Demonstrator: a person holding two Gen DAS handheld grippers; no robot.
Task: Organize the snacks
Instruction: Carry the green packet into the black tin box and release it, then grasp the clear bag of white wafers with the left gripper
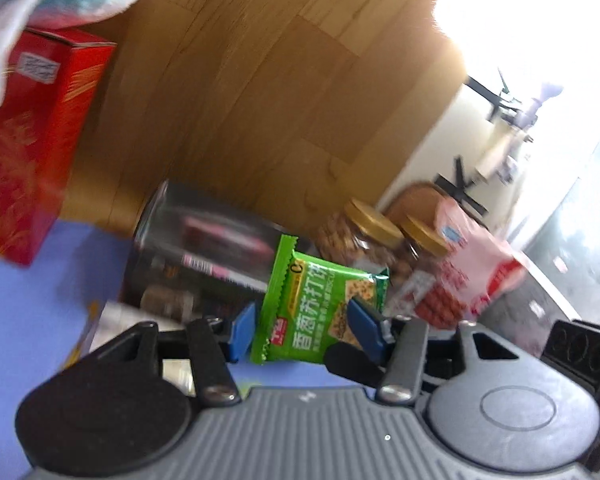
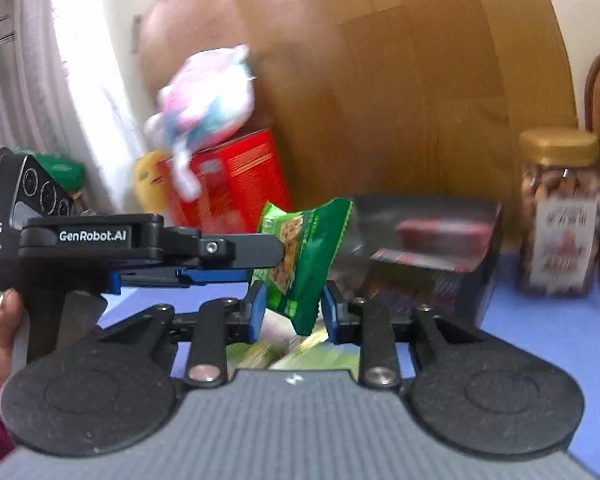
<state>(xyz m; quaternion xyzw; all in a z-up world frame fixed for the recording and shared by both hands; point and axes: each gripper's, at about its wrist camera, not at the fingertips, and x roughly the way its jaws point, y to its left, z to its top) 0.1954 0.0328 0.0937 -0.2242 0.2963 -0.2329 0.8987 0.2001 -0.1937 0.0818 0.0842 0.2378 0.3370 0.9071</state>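
While both views are smeared by motion blur, the green cracker packet [image 1: 320, 304] shows clearly, lifted above the blue table [image 1: 28, 300] and clamped between both tools. The left gripper [image 1: 306, 326] pinches its lower part between blue pads; the right gripper [image 2: 294, 306] is closed on its bottom edge, the left gripper reaching in from the left in that view. Beyond the packet lies a dark box [image 1: 204, 252]. To the right stand two gold-lidded jars [image 1: 360, 236] and a pink bag [image 1: 468, 272]. At far left a red carton [image 2: 236, 176] carries a pastel plush toy [image 2: 208, 92].
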